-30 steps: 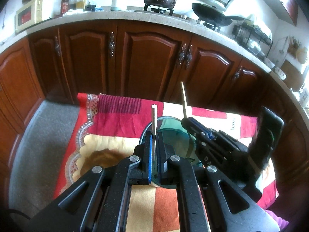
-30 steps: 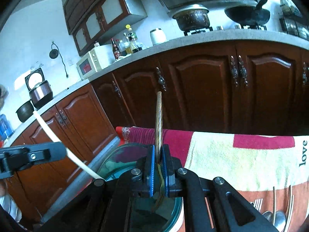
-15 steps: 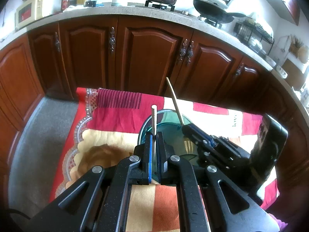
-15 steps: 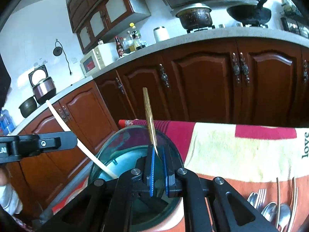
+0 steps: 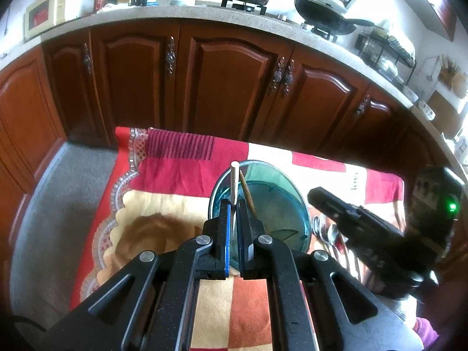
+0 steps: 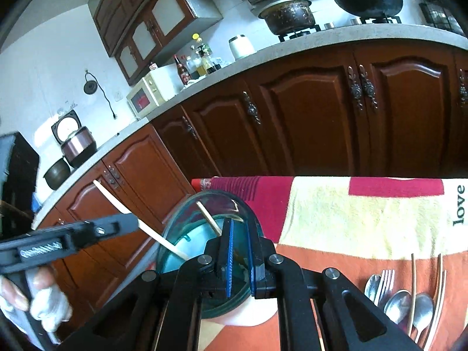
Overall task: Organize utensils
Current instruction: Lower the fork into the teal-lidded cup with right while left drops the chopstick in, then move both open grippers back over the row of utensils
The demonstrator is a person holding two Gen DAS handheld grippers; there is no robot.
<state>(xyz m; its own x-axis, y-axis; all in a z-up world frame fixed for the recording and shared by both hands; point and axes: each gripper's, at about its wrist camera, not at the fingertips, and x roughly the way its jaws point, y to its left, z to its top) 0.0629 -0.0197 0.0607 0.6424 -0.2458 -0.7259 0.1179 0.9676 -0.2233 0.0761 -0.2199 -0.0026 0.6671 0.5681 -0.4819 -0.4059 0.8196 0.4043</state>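
The left gripper [image 5: 233, 204] has its jaws clamped on a pale, upright chopstick [image 5: 233, 181] above the near rim of a teal glass bowl [image 5: 278, 181]. A brown wooden chopstick [image 5: 246, 190] leans inside the bowl. The right gripper [image 6: 240, 225] is beside the bowl, jaws closed and empty.

I am holding the left gripper [image 5: 233, 204] angled downward, its jaws pressing together on a white chopstick [image 5: 234, 181] that is sticking up out past the fingertips. Seen from the right wrist, my left hand [image 6: 35, 292] is wrapping around that gripper's handle at the lower left edge. I am keeping the right gripper [image 6: 239, 228] tilted less steeply, off to the right of the left one, its jaws drawn close with only a narrow slit between the pads.
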